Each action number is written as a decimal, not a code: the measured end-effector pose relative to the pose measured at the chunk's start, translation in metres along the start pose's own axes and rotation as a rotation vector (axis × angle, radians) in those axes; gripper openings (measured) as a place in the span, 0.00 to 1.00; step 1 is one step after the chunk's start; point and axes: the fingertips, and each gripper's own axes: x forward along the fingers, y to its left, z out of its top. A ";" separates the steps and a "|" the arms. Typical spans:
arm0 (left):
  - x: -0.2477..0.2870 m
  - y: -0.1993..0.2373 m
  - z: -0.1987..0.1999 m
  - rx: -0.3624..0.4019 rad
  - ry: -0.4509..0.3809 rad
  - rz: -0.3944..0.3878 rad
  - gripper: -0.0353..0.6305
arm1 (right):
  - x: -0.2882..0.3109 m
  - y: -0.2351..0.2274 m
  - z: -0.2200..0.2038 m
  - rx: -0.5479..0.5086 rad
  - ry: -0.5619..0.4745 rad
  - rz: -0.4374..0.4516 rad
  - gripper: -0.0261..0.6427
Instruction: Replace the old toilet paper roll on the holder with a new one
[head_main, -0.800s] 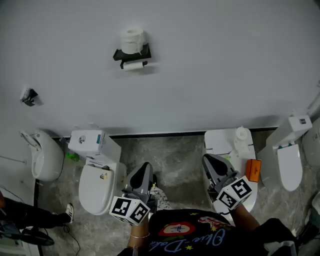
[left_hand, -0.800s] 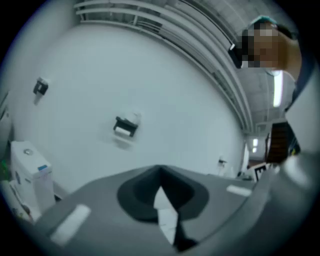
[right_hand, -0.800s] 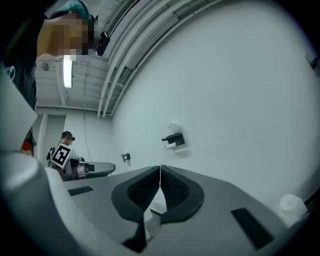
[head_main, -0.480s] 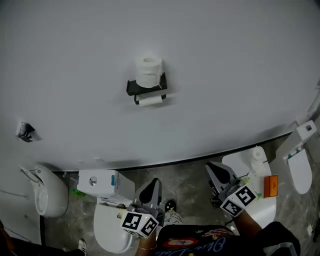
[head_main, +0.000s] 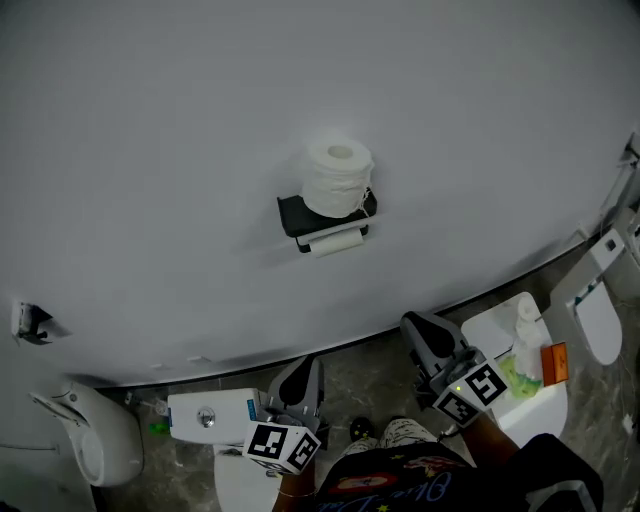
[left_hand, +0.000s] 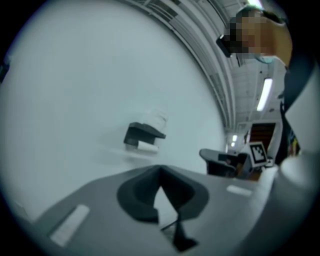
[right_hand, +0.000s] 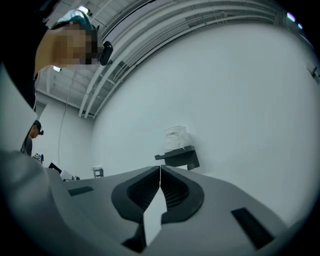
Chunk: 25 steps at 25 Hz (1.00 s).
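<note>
A black wall holder (head_main: 295, 215) is fixed to the white wall. A full white toilet paper roll (head_main: 338, 178) stands upright on its shelf, and a thin, nearly used-up roll (head_main: 334, 240) hangs on the bar below. The holder (left_hand: 141, 134) shows ahead in the left gripper view, and the holder (right_hand: 178, 157) with the new roll (right_hand: 175, 137) in the right gripper view. My left gripper (head_main: 300, 380) is shut and empty, low and left of the holder. Equally shut and empty, my right gripper (head_main: 420, 333) is low and right of it. Both are well short of the wall.
Below the wall stand a toilet with a white cistern (head_main: 208, 418), a urinal (head_main: 88, 440) at far left, and a white unit (head_main: 520, 385) at right bearing a bottle (head_main: 527, 338) and an orange box (head_main: 555, 362). A small fitting (head_main: 28, 320) sits on the wall at left.
The holder and rolls have slid down and right in the head view and grown larger; the view has tilted up toward the wall. Both grippers stay shut and low in frame.
</note>
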 end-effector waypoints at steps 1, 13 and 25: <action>0.005 0.001 0.001 -0.009 0.002 -0.006 0.04 | 0.002 -0.002 0.001 -0.004 0.005 -0.008 0.06; 0.072 0.019 0.027 -0.250 -0.117 -0.047 0.04 | 0.013 -0.030 0.026 -0.007 0.030 -0.057 0.06; 0.175 0.065 0.024 -0.958 -0.383 -0.148 0.42 | -0.030 -0.078 0.033 -0.053 0.072 -0.222 0.06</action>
